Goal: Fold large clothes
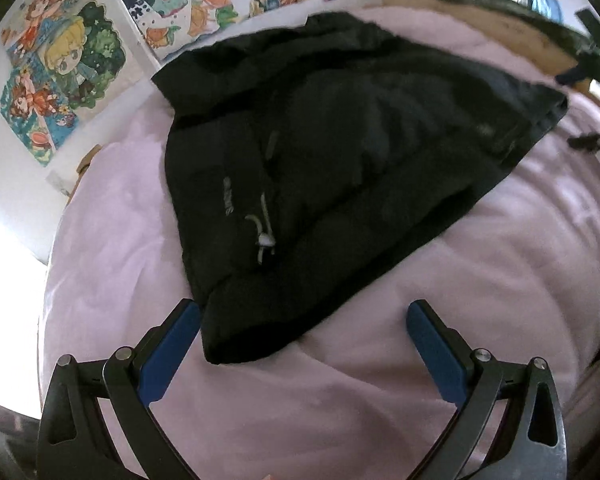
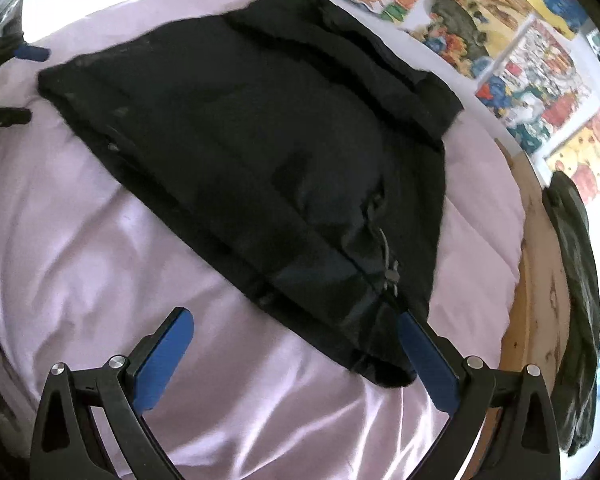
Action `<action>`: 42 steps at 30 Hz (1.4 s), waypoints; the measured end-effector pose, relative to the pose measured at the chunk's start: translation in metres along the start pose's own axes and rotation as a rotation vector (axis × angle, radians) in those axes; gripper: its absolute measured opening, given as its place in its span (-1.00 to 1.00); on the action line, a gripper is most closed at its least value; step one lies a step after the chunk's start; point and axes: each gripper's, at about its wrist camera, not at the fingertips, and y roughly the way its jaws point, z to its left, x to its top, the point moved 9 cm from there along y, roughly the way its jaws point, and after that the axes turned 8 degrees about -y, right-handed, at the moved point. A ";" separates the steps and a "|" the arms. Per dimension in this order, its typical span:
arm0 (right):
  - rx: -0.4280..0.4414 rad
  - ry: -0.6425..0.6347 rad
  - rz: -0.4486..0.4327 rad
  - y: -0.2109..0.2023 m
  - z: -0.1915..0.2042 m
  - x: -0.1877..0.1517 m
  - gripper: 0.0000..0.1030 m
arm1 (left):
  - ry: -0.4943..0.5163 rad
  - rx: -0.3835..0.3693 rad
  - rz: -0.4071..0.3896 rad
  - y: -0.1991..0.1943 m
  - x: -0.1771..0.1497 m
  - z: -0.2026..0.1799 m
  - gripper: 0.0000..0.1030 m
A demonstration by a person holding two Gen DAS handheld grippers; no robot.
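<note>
Pale pink bedding (image 1: 480,280) covers the bed beneath both tools; the left gripper (image 1: 304,316) is spread wide, holding nothing, its left pad beside the near corner of a black jacket (image 1: 340,140); the right gripper (image 2: 294,322) is likewise spread, its right pad touching the jacket's near corner; the jacket lies folded flat mid-bed, cord toggle (image 1: 265,240) on top; cartoon posters (image 1: 60,72) cover the wall beyond.
</note>
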 end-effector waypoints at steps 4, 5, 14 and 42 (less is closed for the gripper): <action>-0.036 0.055 0.030 0.007 -0.013 -0.008 1.00 | 0.015 0.082 -0.004 0.012 -0.002 0.008 0.97; -0.037 0.069 0.036 0.009 -0.016 -0.010 1.00 | 0.025 0.109 -0.005 0.014 -0.002 0.011 0.97; -0.056 0.070 0.025 0.008 -0.019 -0.010 1.00 | 0.120 0.338 -0.047 0.028 0.008 0.029 0.97; -0.312 -0.366 -0.050 0.001 -0.010 0.009 -0.84 | 0.058 0.214 -0.290 -0.054 0.044 -0.011 -0.93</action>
